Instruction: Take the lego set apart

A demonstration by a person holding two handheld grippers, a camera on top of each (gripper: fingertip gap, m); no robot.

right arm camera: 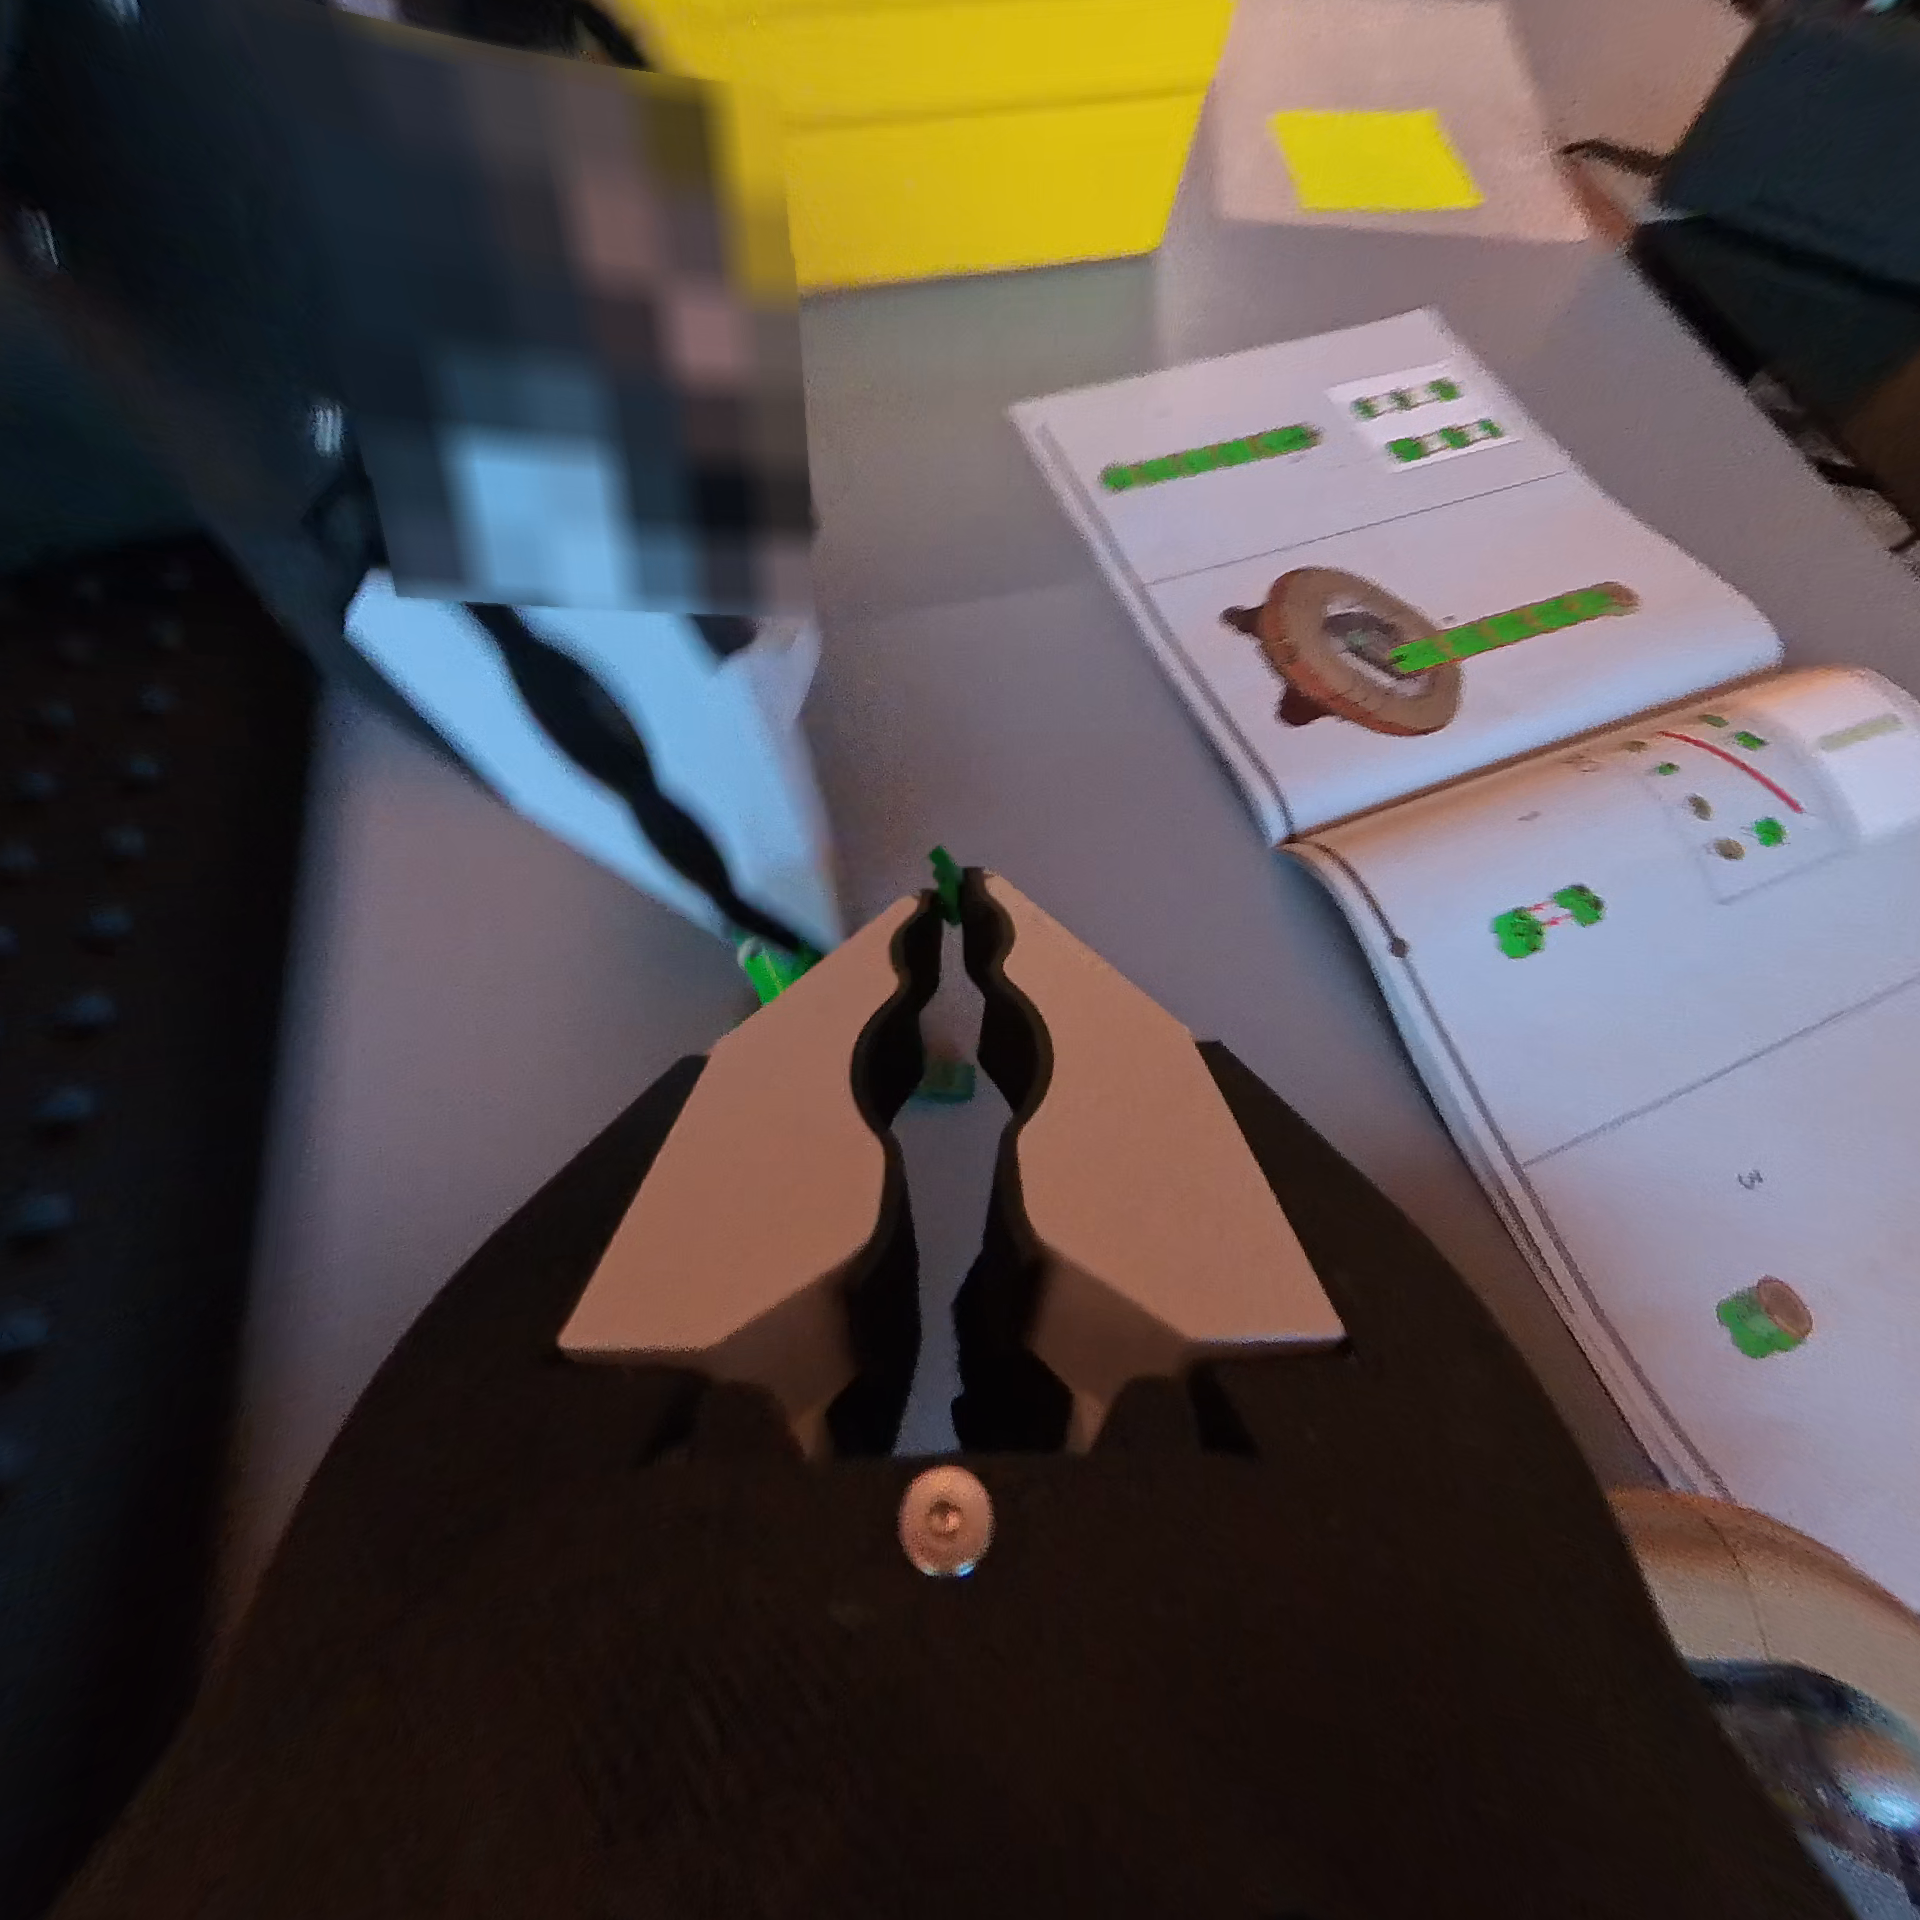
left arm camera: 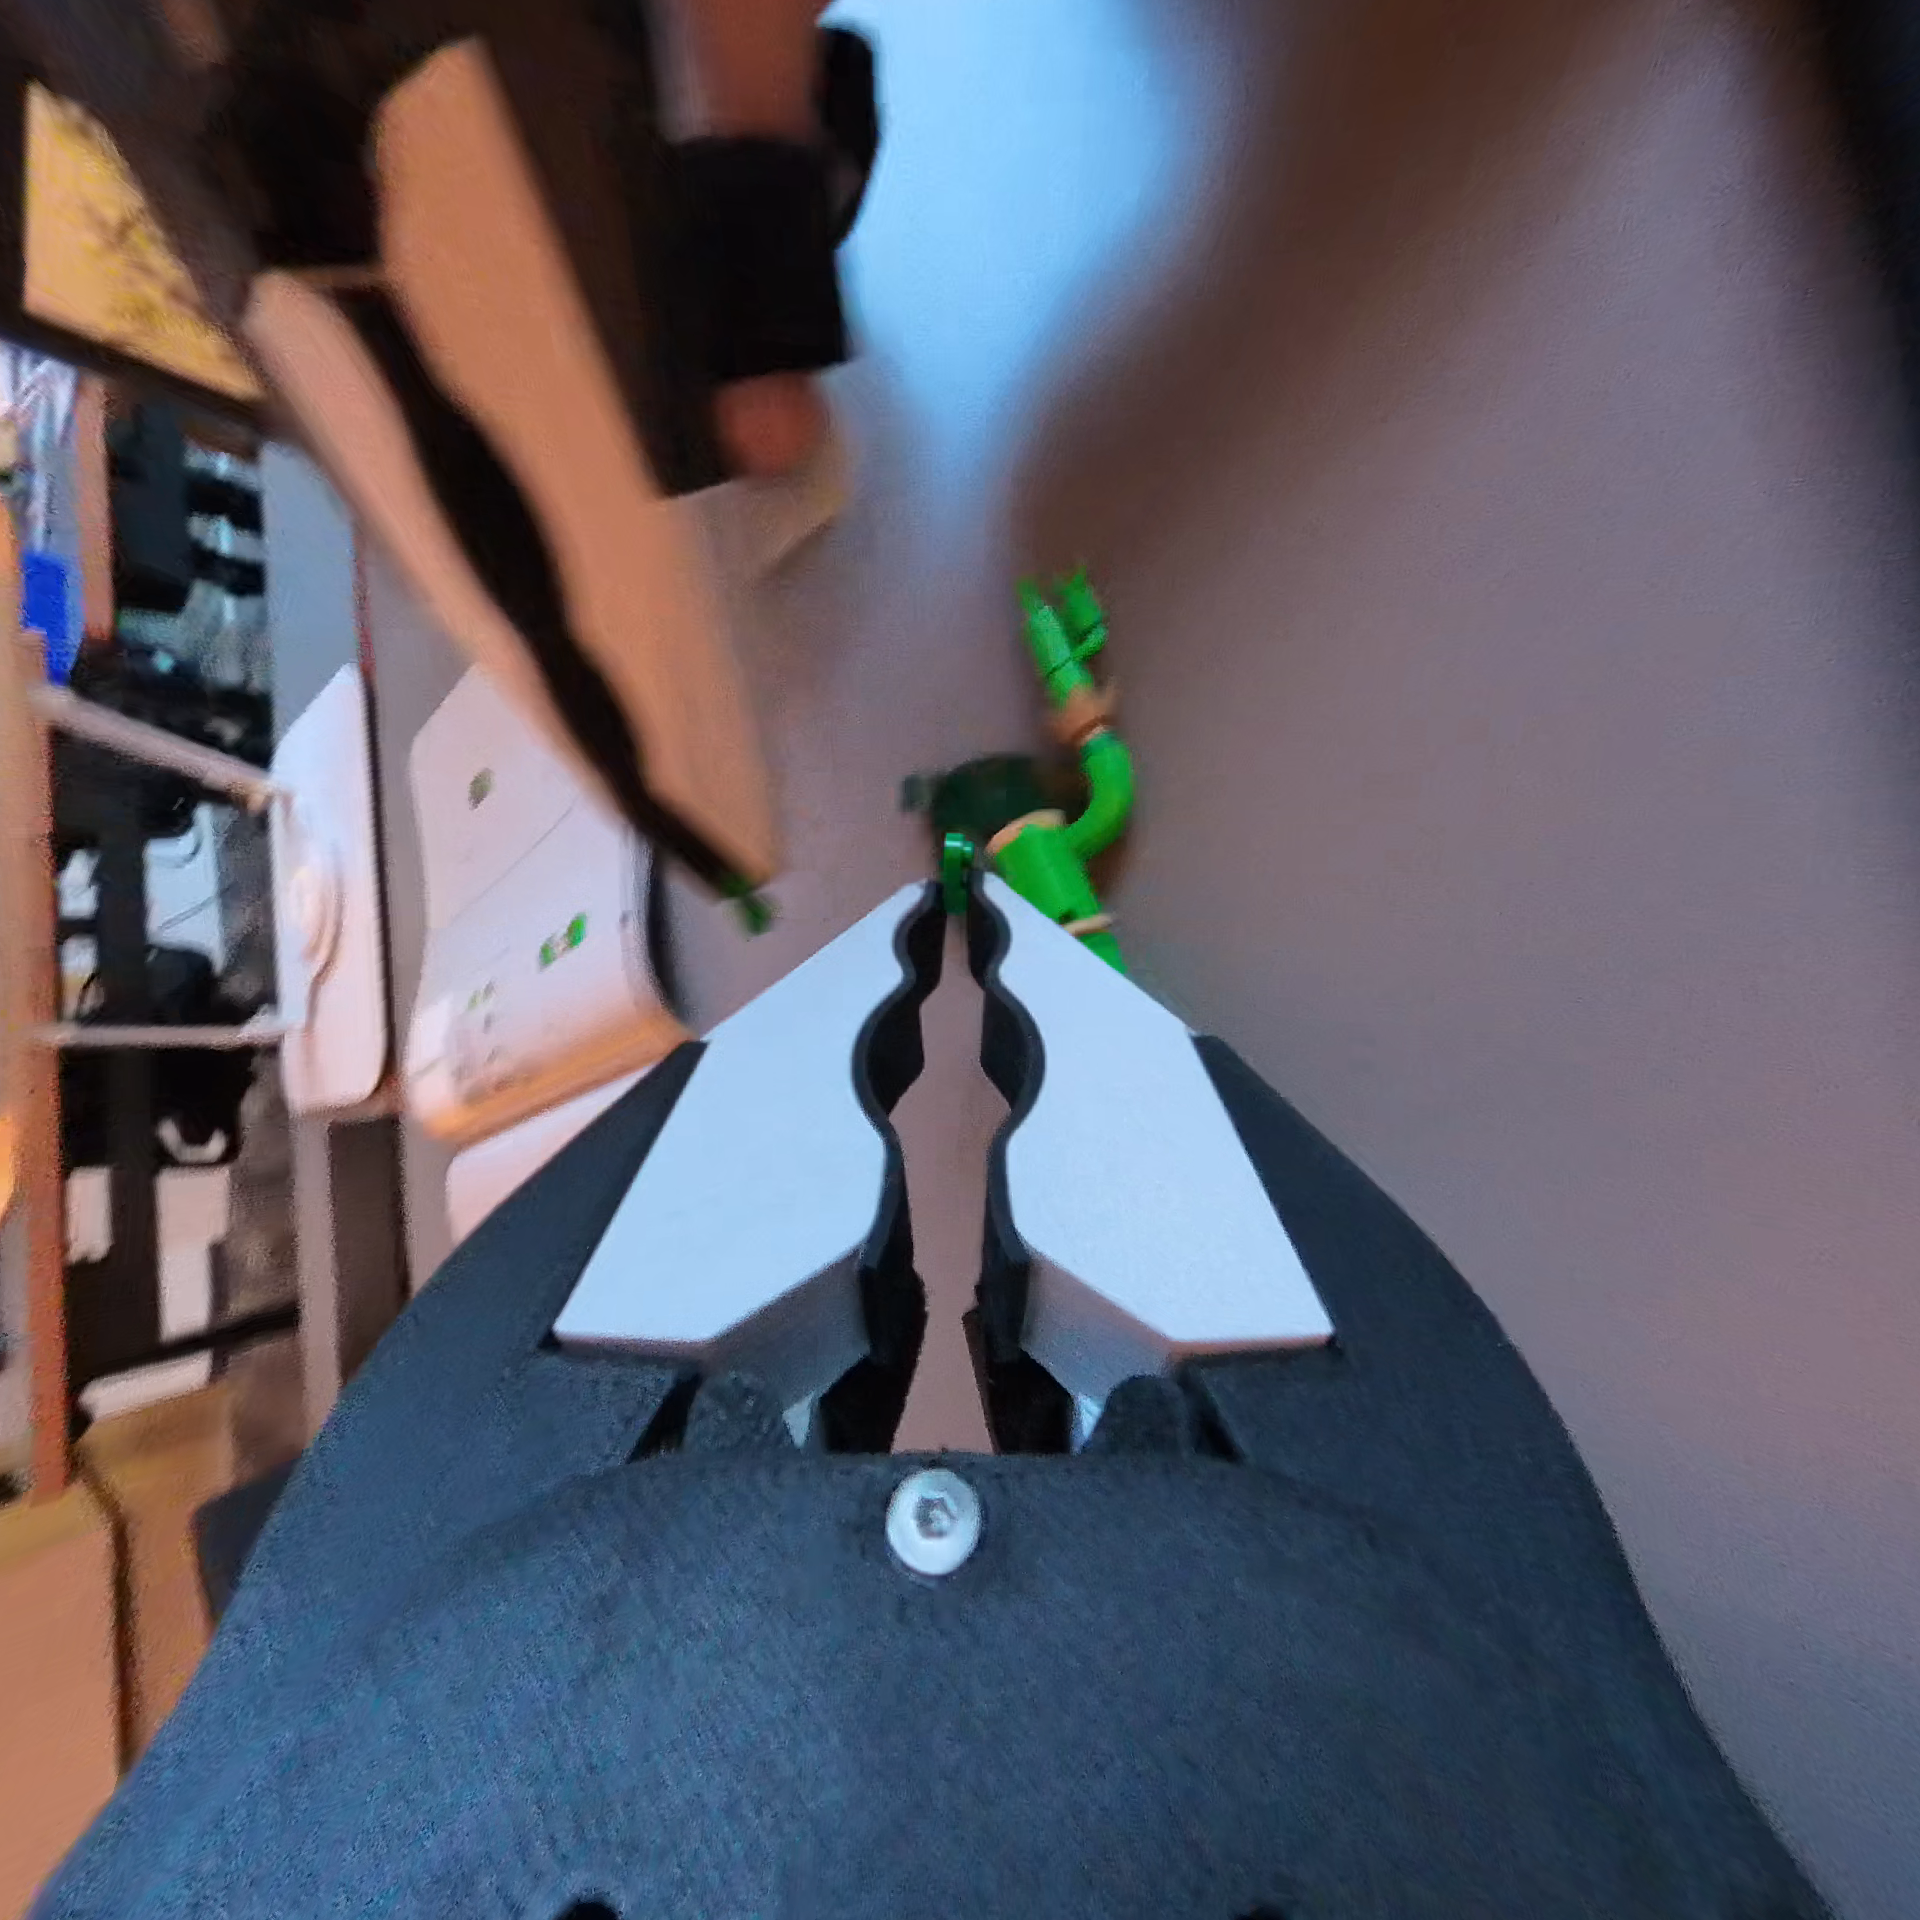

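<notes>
Pulling small parts off, we have the left gripper (left arm camera: 958, 888) and right gripper (right arm camera: 948, 902) each clenched on a green piece (left arm camera: 957, 871); next, set pieces down near the booklet (right arm camera: 1455, 727).

Grey tabletop (right arm camera: 987, 644); yellow bin (right arm camera: 987, 135) at far edge; blurred shelving (left arm camera: 156, 831).

We hold our left gripper (left arm camera: 954, 888) pinched nearly closed at frame centre; our right gripper (right arm camera: 948, 891) is likewise pinched, also centred.
</notes>
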